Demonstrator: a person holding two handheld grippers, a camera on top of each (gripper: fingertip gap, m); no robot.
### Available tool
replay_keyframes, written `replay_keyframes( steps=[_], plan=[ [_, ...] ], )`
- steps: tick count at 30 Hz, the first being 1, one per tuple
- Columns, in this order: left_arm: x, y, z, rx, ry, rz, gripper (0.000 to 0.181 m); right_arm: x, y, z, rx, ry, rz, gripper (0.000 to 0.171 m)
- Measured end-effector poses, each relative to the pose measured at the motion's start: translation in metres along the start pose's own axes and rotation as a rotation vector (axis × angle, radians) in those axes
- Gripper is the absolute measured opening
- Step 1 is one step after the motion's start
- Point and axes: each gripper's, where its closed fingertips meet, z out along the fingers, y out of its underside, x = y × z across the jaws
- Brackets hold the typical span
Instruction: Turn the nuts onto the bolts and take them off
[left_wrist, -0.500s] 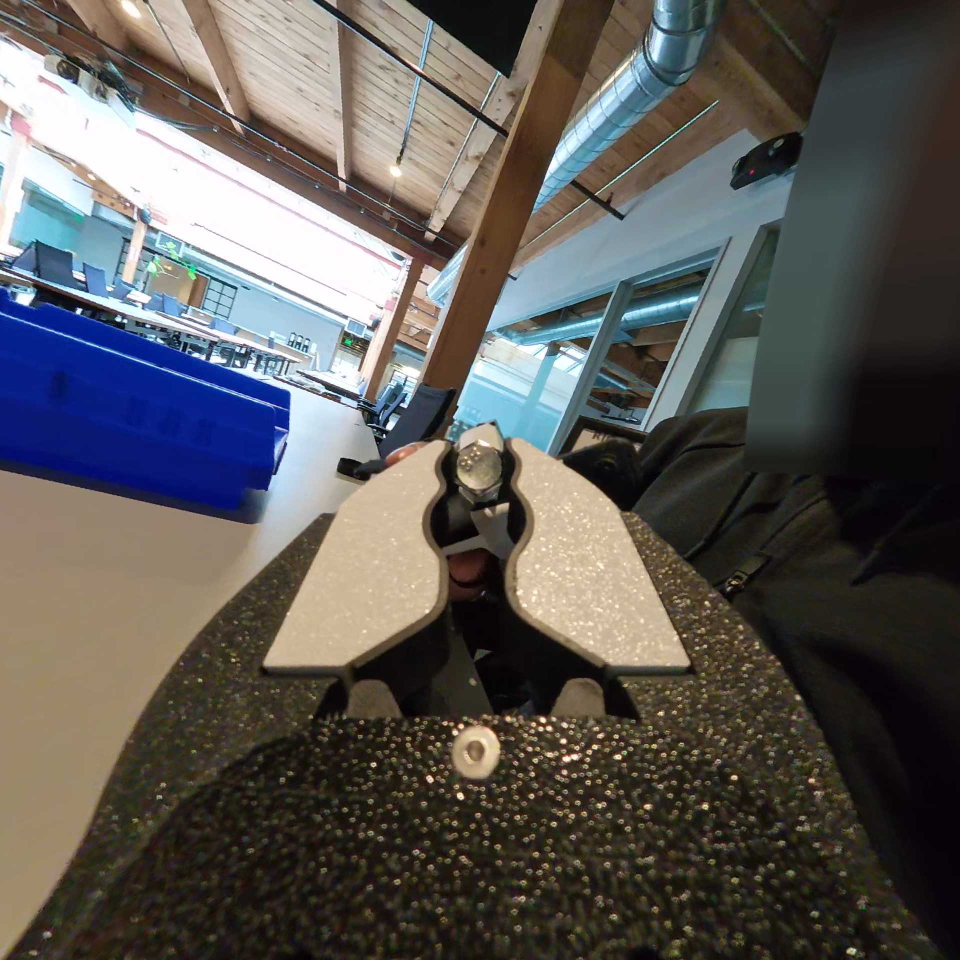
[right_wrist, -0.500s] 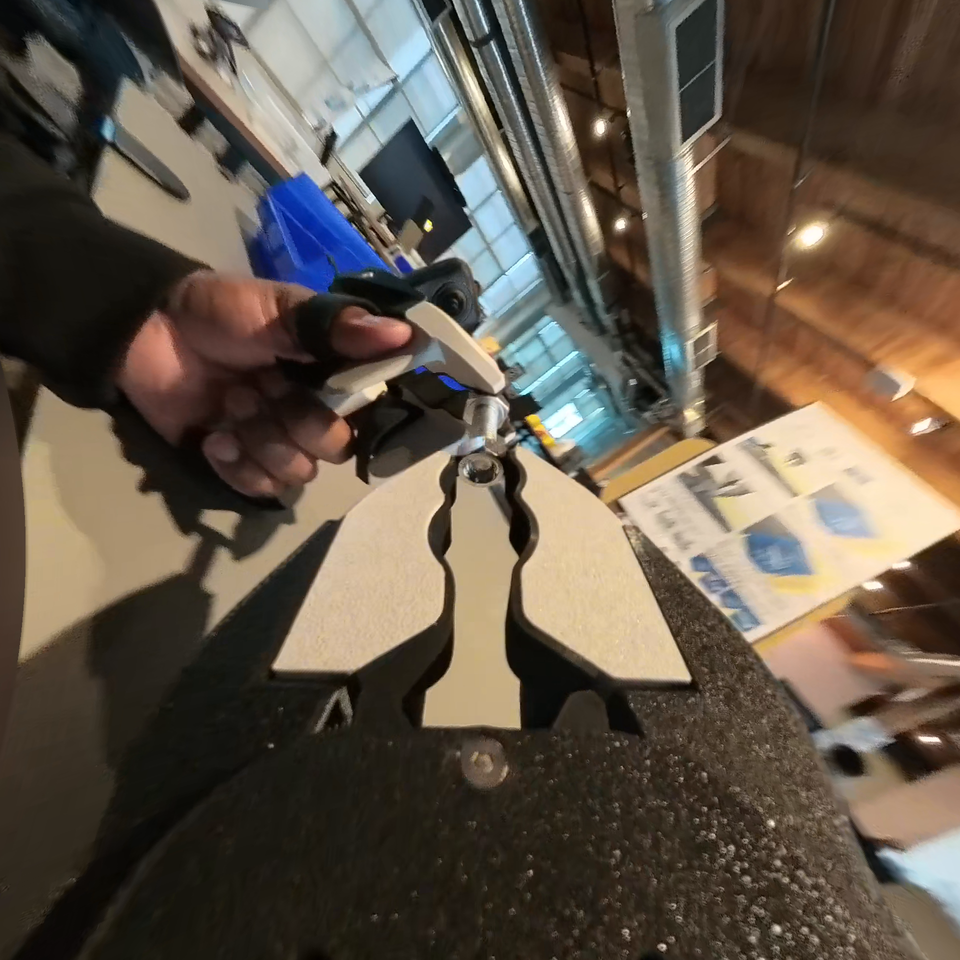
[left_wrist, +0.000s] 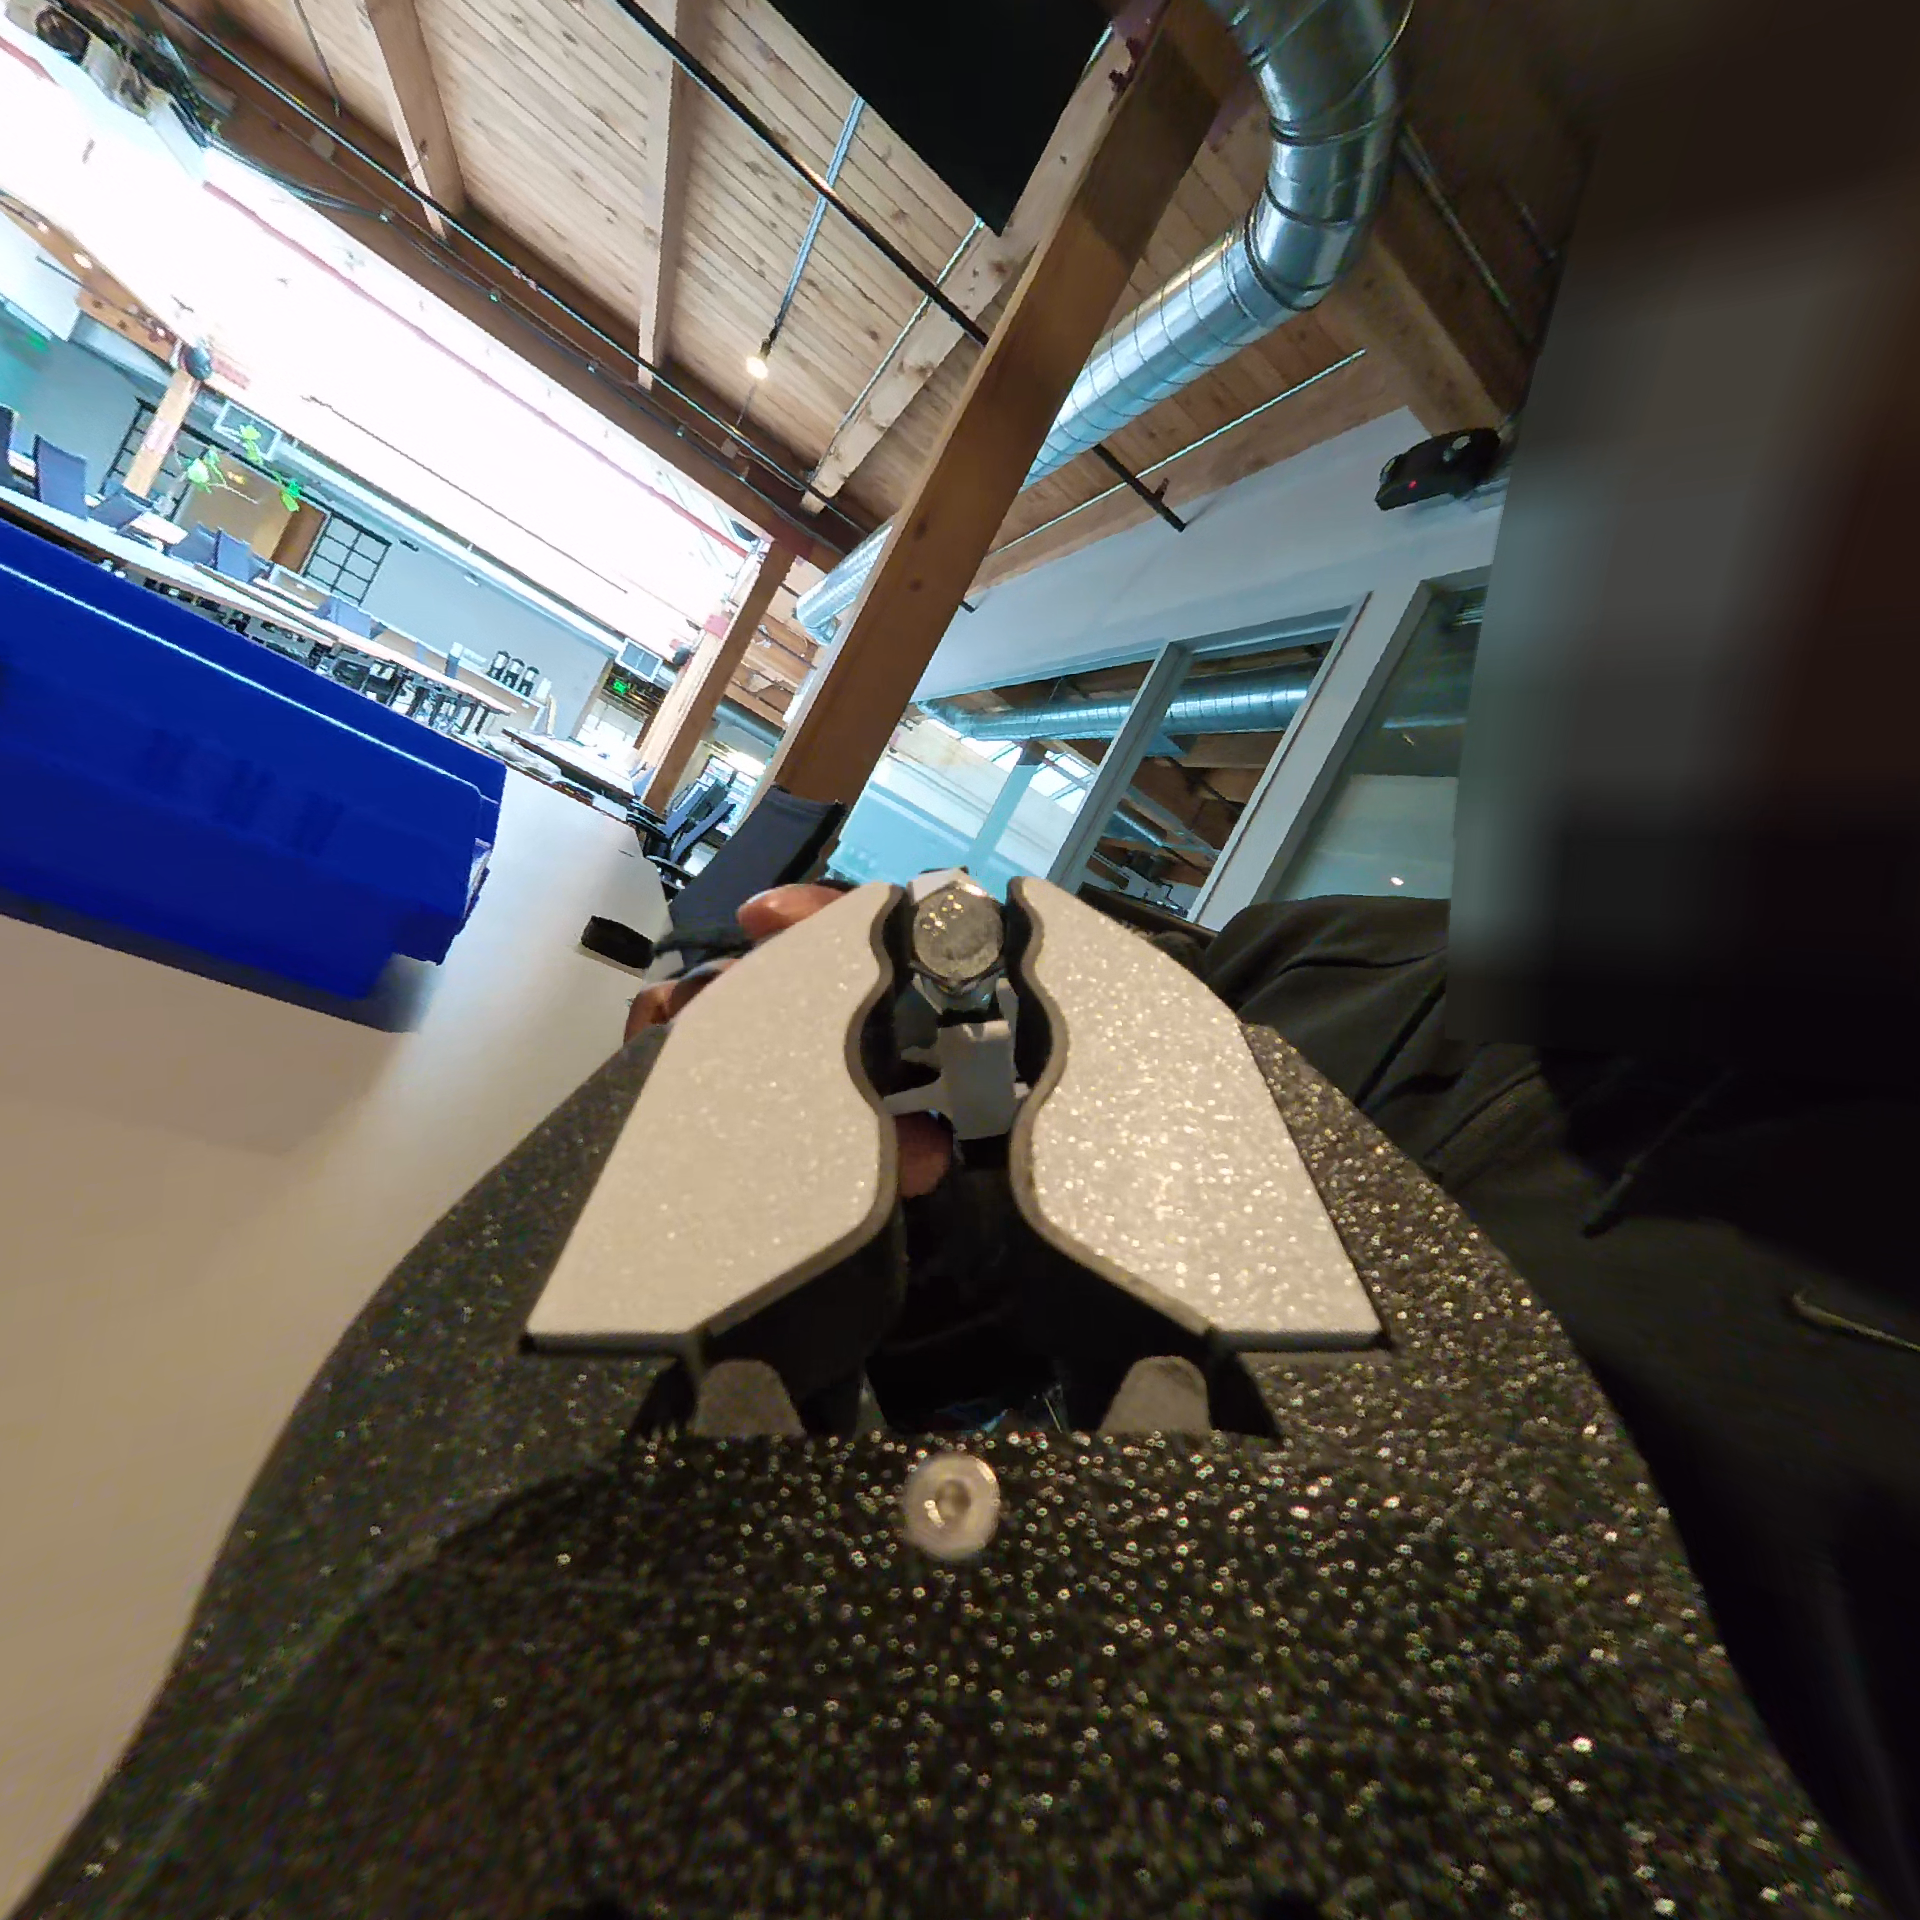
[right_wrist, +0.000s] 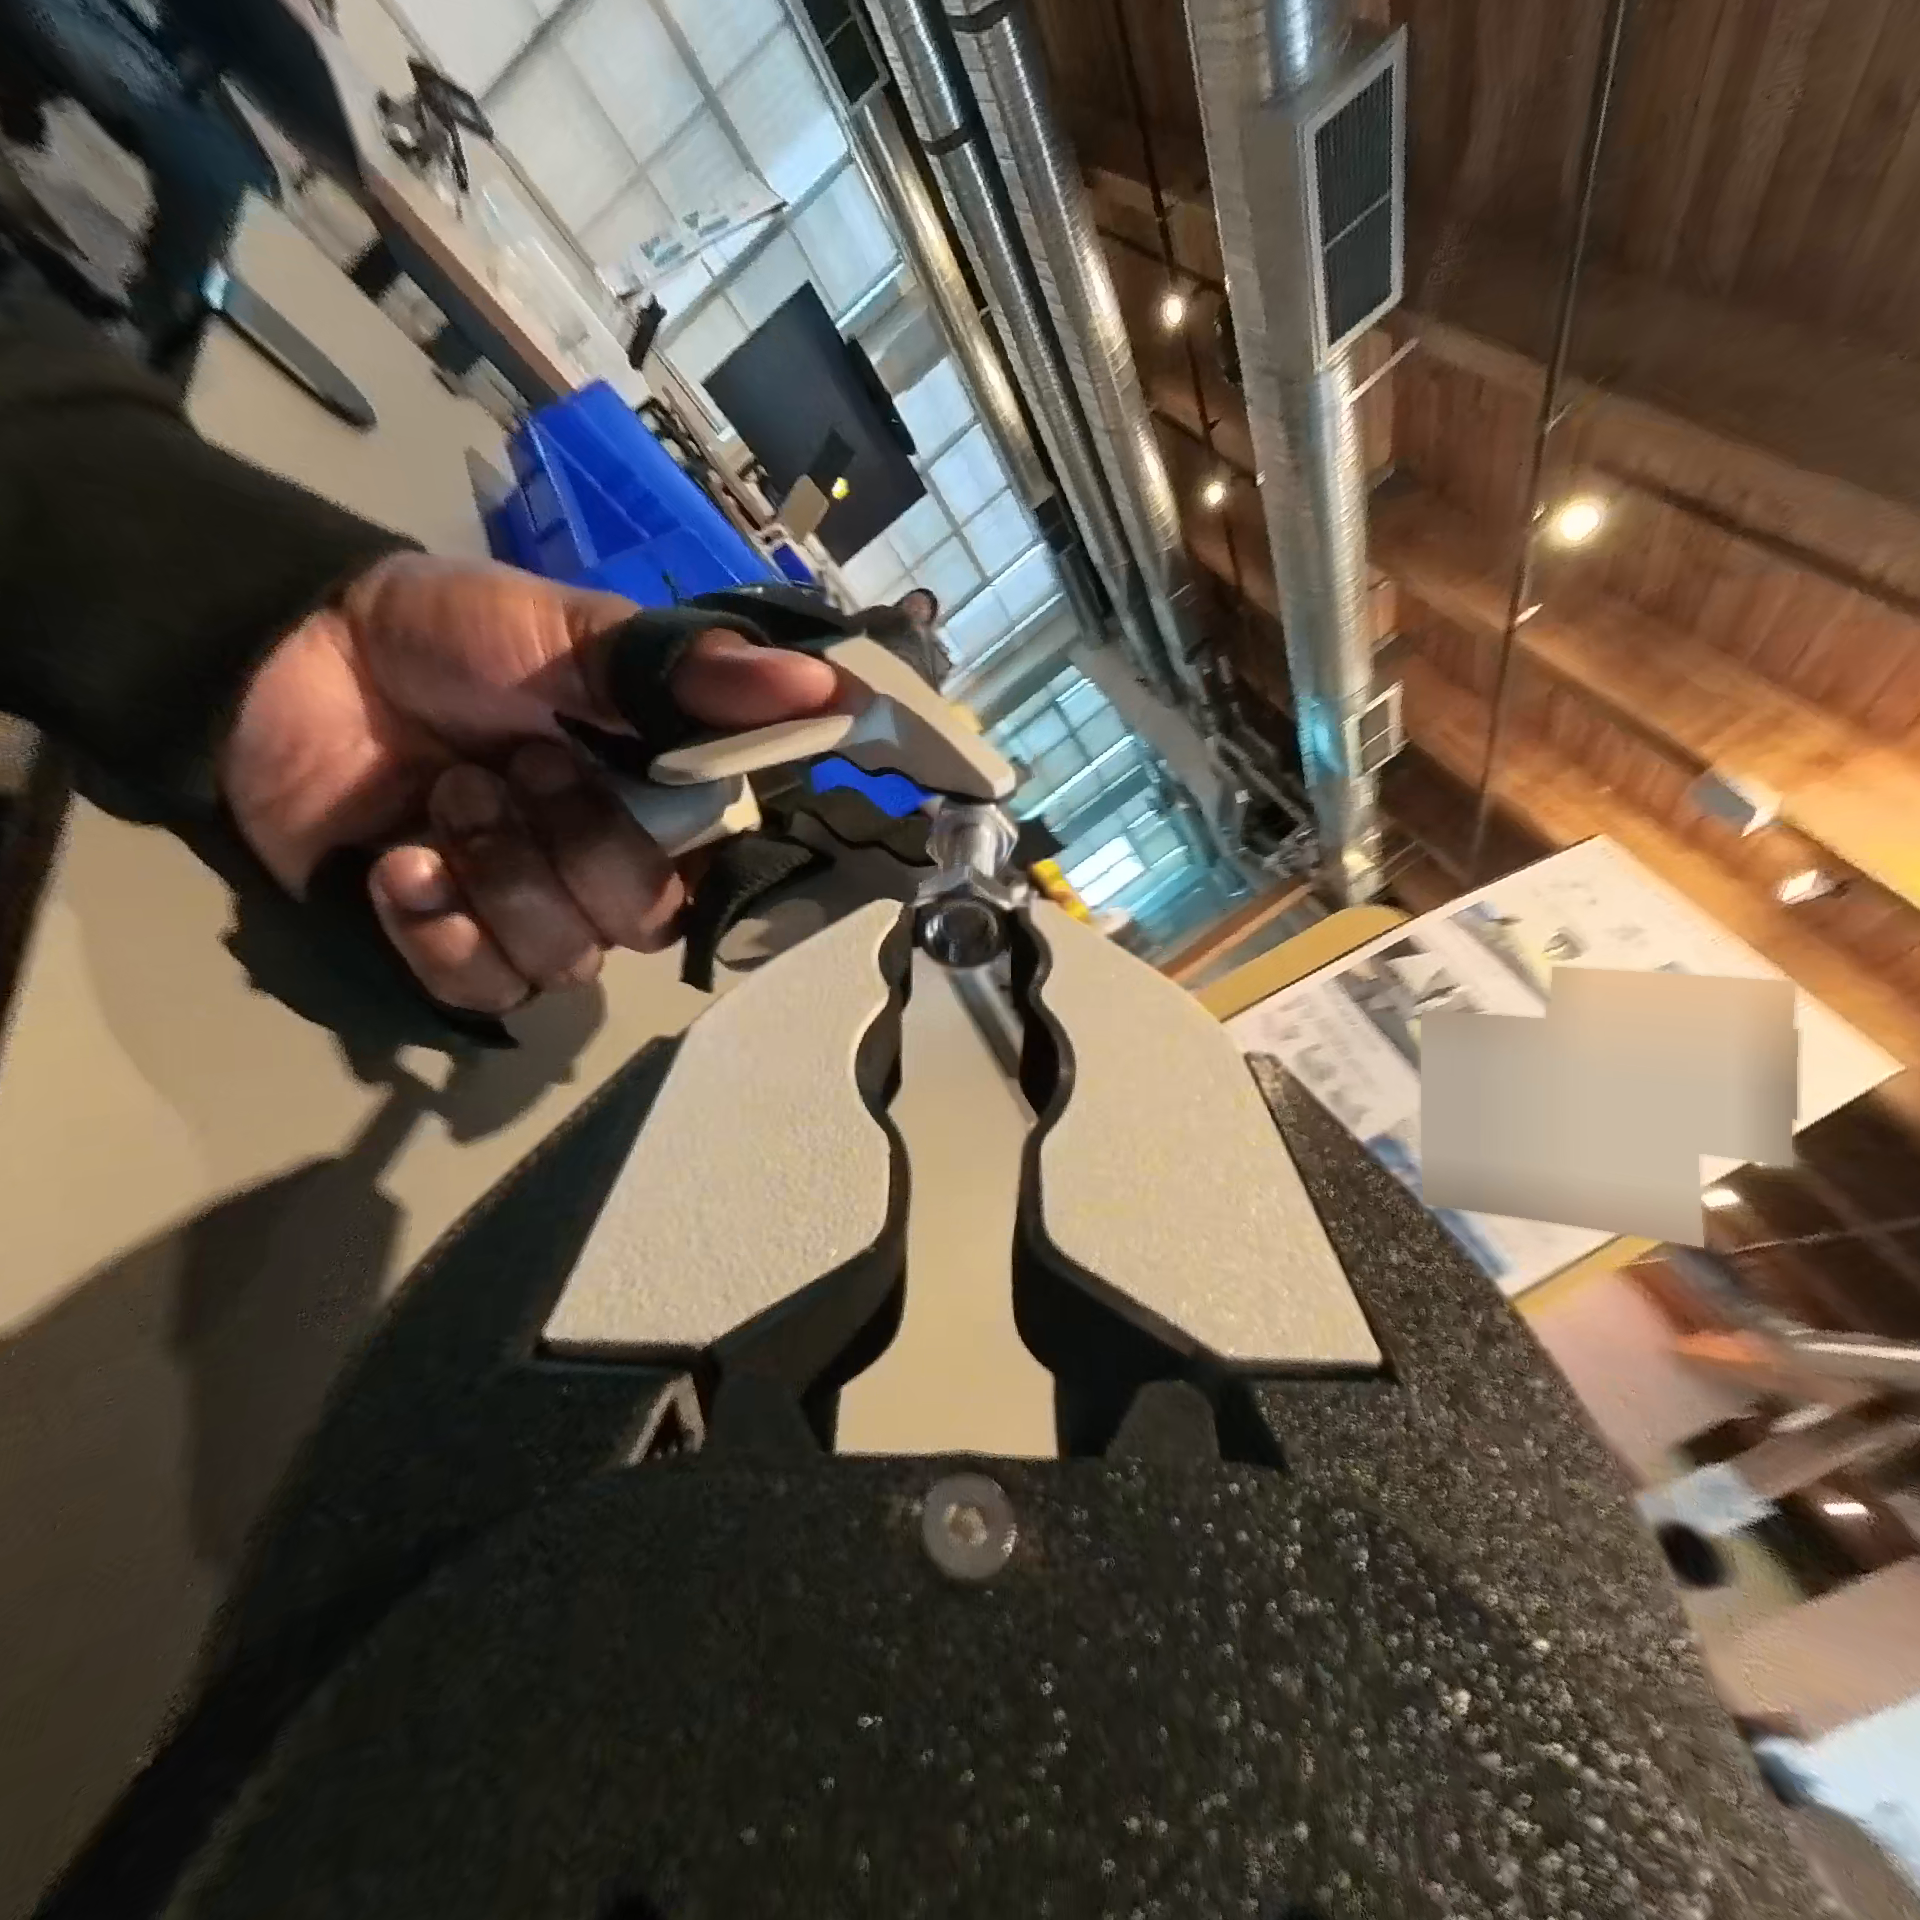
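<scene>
My left gripper (left_wrist: 956, 906) is shut on the hex head of a steel bolt (left_wrist: 954, 940) and holds it in the air. My right gripper (right_wrist: 961, 920) is shut on a nut (right_wrist: 961, 930) that sits on the end of the same bolt (right_wrist: 968, 844). The two grippers meet tip to tip. The right wrist view shows the left gripper (right_wrist: 940, 774) in a person's hand (right_wrist: 447, 748). The left wrist view shows the white fingers (left_wrist: 971, 1070) of the right gripper behind the bolt head. The bolt's thread is mostly hidden.
A blue plastic bin (left_wrist: 208, 790) stands on the white table (left_wrist: 187, 1195) to the left, and it also shows in the right wrist view (right_wrist: 623, 509). The person's dark sleeve and jacket (left_wrist: 1558, 1091) are close on the right. Both grippers are above the table. The grippers are tip to tip, or close to it.
Both grippers keep their hold on the bolt and nut. The background has shifted a little in both views, so the pair has tilted slightly.
</scene>
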Motion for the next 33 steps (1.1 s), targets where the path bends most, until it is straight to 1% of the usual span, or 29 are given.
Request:
replay_keyframes(
  steps=[8, 13, 16, 23, 27, 33],
  plan=[
    [0.003, -0.019, -0.014, 0.138, 0.044, -0.005, 0.016, -0.001, 0.009, 0.005, -0.007, -0.067, 0.284, 0.026],
    [0.004, -0.028, -0.02, 0.216, 0.073, -0.019, 0.016, 0.005, 0.013, 0.006, 0.005, -0.132, 0.515, 0.029],
    [0.004, -0.027, -0.019, 0.208, 0.061, -0.005, 0.016, 0.012, 0.016, 0.005, 0.027, -0.145, 0.639, 0.029],
    [0.001, -0.027, -0.017, 0.212, 0.043, 0.014, 0.016, 0.02, 0.016, 0.002, 0.108, -0.241, 0.941, 0.032],
    [-0.001, -0.026, -0.015, 0.205, -0.005, 0.067, 0.016, 0.022, 0.012, 0.001, 0.152, -0.275, 1.016, 0.033],
    [-0.004, -0.019, -0.008, 0.157, -0.081, 0.147, 0.017, 0.019, 0.011, 0.002, 0.168, -0.322, 1.095, 0.034]
  ],
)
